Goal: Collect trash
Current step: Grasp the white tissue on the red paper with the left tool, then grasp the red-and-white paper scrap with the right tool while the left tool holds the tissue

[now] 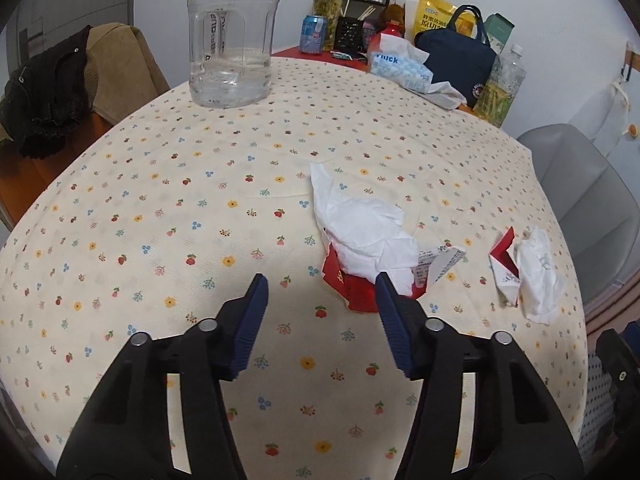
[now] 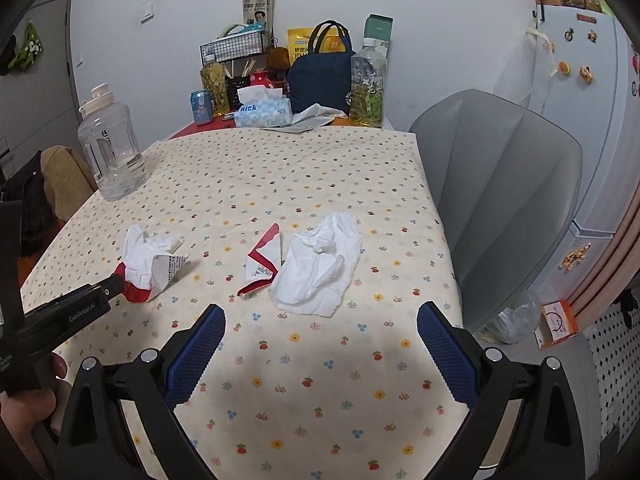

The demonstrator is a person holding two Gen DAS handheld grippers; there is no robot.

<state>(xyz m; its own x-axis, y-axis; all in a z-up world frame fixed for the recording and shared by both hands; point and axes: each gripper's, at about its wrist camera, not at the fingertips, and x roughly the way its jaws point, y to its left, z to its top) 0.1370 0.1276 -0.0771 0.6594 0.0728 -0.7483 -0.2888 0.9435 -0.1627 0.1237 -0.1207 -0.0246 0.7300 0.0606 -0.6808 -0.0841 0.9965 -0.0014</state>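
Two trash piles lie on the flowered tablecloth (image 1: 180, 200). The near pile is a crumpled white tissue (image 1: 360, 228) on a red and white wrapper (image 1: 356, 296); it also shows in the right wrist view (image 2: 140, 252). My left gripper (image 1: 320, 284) is open, its right finger just in front of this wrapper. The second pile is a torn red and white wrapper (image 2: 262, 264) beside a flattened white tissue (image 2: 316, 268); in the left wrist view that tissue (image 1: 536, 276) lies at right. My right gripper (image 2: 320, 320) is open, just short of the tissue.
A clear water jug (image 1: 232, 36) stands at the table's far left. A tissue box (image 2: 262, 114), navy bag (image 2: 320, 76), bottles (image 2: 368, 84) and a can (image 2: 202, 106) crowd the far edge. A grey chair (image 2: 508, 184) stands right of the table.
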